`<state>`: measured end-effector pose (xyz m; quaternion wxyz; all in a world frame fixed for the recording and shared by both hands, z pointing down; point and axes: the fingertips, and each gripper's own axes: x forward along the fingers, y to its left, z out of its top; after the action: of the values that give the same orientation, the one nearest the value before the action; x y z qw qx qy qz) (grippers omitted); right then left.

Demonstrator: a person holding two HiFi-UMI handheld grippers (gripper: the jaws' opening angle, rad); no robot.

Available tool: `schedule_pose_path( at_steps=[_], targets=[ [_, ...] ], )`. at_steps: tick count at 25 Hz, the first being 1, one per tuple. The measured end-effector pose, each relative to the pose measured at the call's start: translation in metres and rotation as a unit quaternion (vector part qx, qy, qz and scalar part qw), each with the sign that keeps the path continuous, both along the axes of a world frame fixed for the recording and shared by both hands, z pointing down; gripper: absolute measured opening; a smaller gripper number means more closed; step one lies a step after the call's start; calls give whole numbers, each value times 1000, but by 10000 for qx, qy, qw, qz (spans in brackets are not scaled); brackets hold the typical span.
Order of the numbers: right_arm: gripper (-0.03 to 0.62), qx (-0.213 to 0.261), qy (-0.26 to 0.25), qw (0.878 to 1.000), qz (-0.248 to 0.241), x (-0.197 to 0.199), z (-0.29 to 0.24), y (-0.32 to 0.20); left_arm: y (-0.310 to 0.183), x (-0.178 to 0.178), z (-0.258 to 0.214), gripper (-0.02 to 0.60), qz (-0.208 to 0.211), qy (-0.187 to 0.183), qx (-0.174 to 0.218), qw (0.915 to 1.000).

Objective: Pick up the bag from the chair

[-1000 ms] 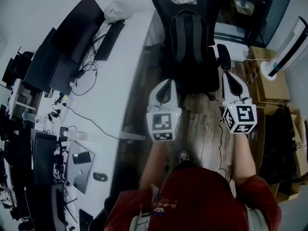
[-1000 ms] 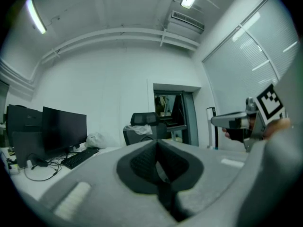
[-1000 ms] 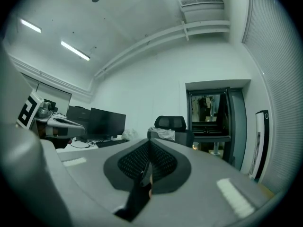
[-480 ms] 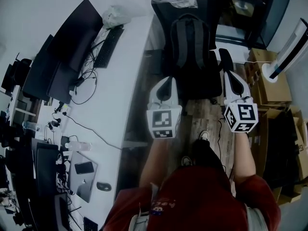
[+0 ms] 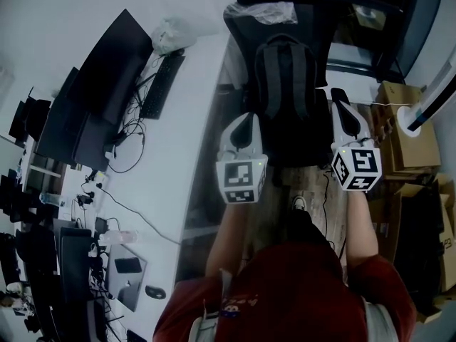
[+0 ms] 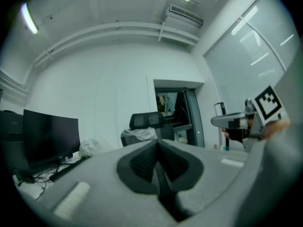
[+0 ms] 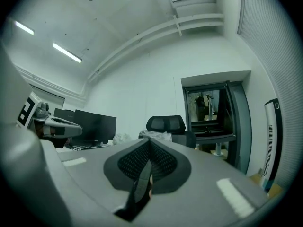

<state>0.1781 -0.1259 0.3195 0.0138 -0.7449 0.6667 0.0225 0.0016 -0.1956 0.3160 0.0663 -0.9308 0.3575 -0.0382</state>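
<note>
A dark backpack (image 5: 285, 84) stands upright on the seat of a black office chair (image 5: 299, 144), leaning on its backrest. In the head view my left gripper (image 5: 247, 118) is at the bag's lower left corner and my right gripper (image 5: 339, 93) is by its right side, near the armrest. Neither touches it as far as I can tell. Both are shut with nothing between the pads. The left gripper (image 6: 157, 148) and the right gripper (image 7: 148, 148) views show only the chair's headrest (image 6: 147, 121) (image 7: 165, 123) over the jaws; the bag is hidden there.
A long white desk (image 5: 192, 127) runs along the left with monitors (image 5: 107, 77), a keyboard (image 5: 162, 61) and a white plastic bag (image 5: 174, 30). Cardboard boxes (image 5: 407, 130) and a white tower fan (image 5: 434, 84) stand right of the chair. A crumpled clear plastic (image 5: 260, 11) lies over the backrest.
The person has stepped forward. The chair and backpack are nearer, and both grippers have closed in until they flank the bag's lower sides. Both stay shut.
</note>
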Motion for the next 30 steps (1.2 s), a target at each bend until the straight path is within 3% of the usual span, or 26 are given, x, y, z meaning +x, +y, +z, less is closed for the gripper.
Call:
schedule_pose_path(
  at_steps=[16,22,30],
  targets=[
    [0,-89,-208,9996,-178,150,7,-154,-150,152,-4,-3,-137,-314,12,9994],
    [0,-136,-225,9992,-307,169,14,-188,-182,168,-1,-3,-276,-361,31,9990],
    [0,-244,-141,9992,-287,162,26,-241,-240,166,16,-3,-236,-351,-40,9991]
  ],
)
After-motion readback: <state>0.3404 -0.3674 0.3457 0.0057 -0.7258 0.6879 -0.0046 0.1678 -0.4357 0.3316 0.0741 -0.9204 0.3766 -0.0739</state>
